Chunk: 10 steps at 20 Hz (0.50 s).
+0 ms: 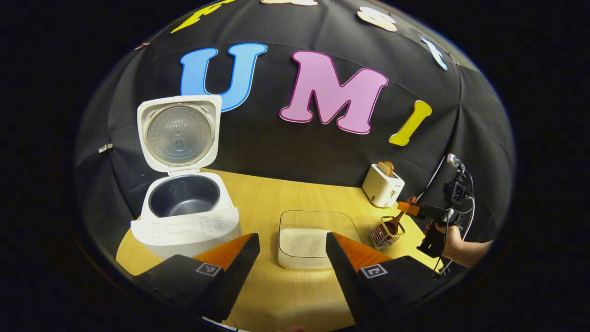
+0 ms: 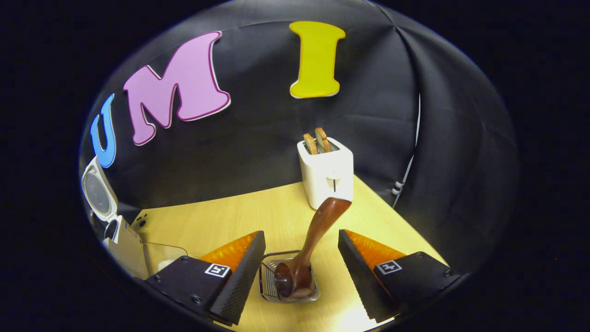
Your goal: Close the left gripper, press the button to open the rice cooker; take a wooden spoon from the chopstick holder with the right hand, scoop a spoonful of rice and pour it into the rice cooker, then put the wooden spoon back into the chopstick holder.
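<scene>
Rice cooker (image 1: 184, 216): sits at table's (image 1: 276, 295) left-front corner, lid (image 1: 179, 133) swung fully up and standing near vertical at the rear hinge. Inner pot (image 1: 183, 196) exposed, dark inside; contents can't be determined. Control panel faces fwd, close to the table's front-left edge.

Left gripper (image 1: 292, 265): fingers spread wide apart, nothing between them. It hangs above the table's front edge, aimed between cooker and rice container (image 1: 313, 240). Left finger overlaps the cooker's front-right corner in the left gripper view; contact can't be determined.

Rice container: clear, rectangular w/ rounded corners, white rice (image 1: 302, 242) covering the bottom. Stands just right of the cooker w/ a strip of bare tabletop between them. Open top.

Chopstick holder (image 1: 386, 233): wire basket near the table's right edge, right of the rice container. Wooden spoon (image 2: 313, 240) stands inside it, bowl end down, handle tilted up and away toward the toaster (image 2: 327, 177).

Right gripper (image 2: 299, 265): fingers spread, one each side of the holder, spoon handle rising through the gap w/o touching either finger. In the left gripper view it appears above and right of the holder, held by a hand (image 1: 454, 242) at the table's right edge.

Toaster: rear right corner, two bread slices (image 2: 315, 140) standing up in the slots. Bare tabletop lies between it and the holder, and behind the rice container up to the wall.
</scene>
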Available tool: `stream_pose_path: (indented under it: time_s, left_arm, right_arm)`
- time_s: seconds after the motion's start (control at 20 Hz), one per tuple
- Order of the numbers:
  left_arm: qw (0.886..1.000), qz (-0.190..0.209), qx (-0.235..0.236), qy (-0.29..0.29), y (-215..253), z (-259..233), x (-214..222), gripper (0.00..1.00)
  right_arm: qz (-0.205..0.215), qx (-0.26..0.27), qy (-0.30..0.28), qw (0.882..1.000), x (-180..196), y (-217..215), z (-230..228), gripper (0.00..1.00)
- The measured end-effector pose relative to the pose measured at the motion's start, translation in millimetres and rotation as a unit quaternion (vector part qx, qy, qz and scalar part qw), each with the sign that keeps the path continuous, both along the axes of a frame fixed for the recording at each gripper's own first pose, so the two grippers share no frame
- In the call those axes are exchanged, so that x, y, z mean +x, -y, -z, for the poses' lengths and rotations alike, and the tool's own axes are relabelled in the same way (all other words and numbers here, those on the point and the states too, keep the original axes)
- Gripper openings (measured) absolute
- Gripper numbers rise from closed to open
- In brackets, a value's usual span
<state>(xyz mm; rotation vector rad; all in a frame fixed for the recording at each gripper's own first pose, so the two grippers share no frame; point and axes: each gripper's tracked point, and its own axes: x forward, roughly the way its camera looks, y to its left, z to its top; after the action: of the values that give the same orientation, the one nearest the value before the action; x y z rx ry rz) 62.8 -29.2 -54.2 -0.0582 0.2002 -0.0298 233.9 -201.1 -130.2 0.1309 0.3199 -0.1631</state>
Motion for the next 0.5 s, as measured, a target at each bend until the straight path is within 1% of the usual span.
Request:
stream_pose_path:
  time_s: [0.2,0.25,0.35,0.4,0.45,0.5]
  left_arm:
    - [1.000,-0.001,0.014,-0.019,-1.4,8.3,4.0,0.94]
    - [1.000,0.000,0.016,-0.024,-1.0,10.5,4.6,0.93]
    - [0.999,0.002,0.018,-0.032,-0.4,15.9,7.7,0.94]
    - [0.999,0.003,0.019,-0.040,0.2,19.5,9.4,0.94]
    - [0.999,0.004,0.021,-0.045,1.0,22.8,10.3,0.94]
    - [0.999,0.006,0.022,-0.048,2.0,23.6,12.6,0.94]
  right_arm:
    - [0.014,0.037,-0.023,0.999,28.7,12.3,25.2,0.98]
    - [0.015,0.048,-0.034,0.998,33.9,13.6,32.7,0.93]
    - [0.009,0.070,-0.051,0.996,39.3,8.7,43.3,0.89]
    - [0.007,0.071,-0.054,0.996,42.7,8.9,46.0,0.85]
    - [0.005,0.068,-0.053,0.996,46.1,9.6,46.5,0.55]
    - [0.005,0.067,-0.051,0.996,47.4,9.6,44.3,0.70]
